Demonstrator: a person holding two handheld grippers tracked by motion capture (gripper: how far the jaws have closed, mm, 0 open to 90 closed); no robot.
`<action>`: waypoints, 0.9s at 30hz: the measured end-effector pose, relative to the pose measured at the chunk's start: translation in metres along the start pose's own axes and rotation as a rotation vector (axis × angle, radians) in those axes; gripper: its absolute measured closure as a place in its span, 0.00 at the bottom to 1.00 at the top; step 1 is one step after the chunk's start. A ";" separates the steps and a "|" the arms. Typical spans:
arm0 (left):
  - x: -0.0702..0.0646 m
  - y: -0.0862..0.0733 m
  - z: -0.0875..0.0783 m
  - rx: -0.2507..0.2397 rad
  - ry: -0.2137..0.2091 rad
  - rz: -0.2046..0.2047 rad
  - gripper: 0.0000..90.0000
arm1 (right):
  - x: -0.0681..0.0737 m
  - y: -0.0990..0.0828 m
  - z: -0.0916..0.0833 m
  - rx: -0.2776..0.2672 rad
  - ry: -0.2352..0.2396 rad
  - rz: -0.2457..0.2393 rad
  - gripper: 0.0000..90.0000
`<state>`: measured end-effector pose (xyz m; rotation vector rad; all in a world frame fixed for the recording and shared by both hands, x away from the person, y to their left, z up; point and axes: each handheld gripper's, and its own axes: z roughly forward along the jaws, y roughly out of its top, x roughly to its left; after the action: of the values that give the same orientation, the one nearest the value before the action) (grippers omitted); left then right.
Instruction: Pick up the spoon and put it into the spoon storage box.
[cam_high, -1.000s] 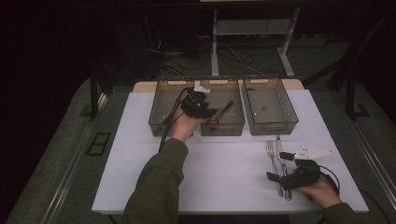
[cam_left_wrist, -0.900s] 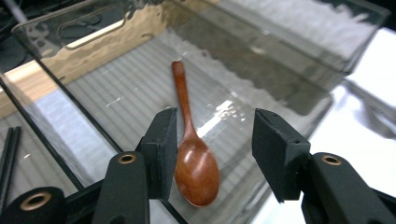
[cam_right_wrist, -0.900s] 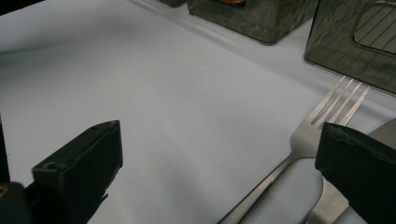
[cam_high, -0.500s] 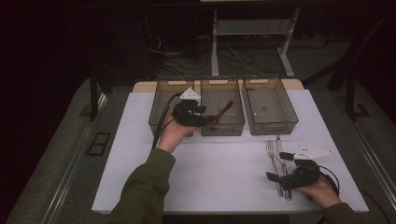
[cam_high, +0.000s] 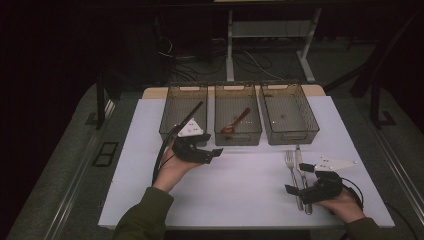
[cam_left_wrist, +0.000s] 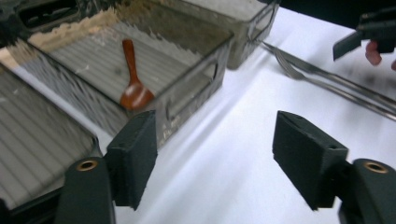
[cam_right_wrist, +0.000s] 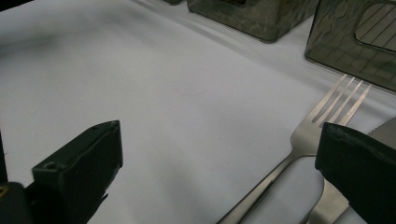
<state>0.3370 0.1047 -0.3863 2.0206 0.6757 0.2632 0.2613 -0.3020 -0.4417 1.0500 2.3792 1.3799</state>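
Wooden spoon (cam_high: 235, 121) lies in the middle bin (cam_high: 237, 116) of three clear bins, bowl toward the near wall. Left gripper (cam_high: 209, 152) sits just in front of the left bin (cam_high: 182, 110), over the white mat (cam_high: 235, 175); jaws have just been opening, nothing between them. Right gripper (cam_high: 298, 179) rests wide apart and empty beside the fork (cam_high: 291, 165) and what looks like a knife (cam_high: 301, 167), possibly touching them.

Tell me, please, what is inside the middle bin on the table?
Inside the middle bin lies one reddish-brown wooden spoon, flat on the ribbed floor, its bowl toward the near wall. Nothing else shows there; the tinted near wall dims the strip of floor behind it.
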 end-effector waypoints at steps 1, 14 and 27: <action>-0.001 -0.005 -0.003 -0.008 0.003 -0.004 0.30 | 0.000 0.000 0.000 0.000 0.000 0.001 0.00; -0.013 -0.051 -0.034 -0.070 0.010 -0.011 0.14 | 0.000 0.000 -0.001 -0.006 -0.001 0.000 0.00; -0.021 -0.080 -0.049 -0.060 0.033 -0.009 0.00 | 0.000 0.000 -0.002 -0.002 -0.005 0.002 0.00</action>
<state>0.2697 0.1599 -0.4265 1.9597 0.6892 0.3082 0.2604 -0.3032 -0.4411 1.0540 2.3739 1.3780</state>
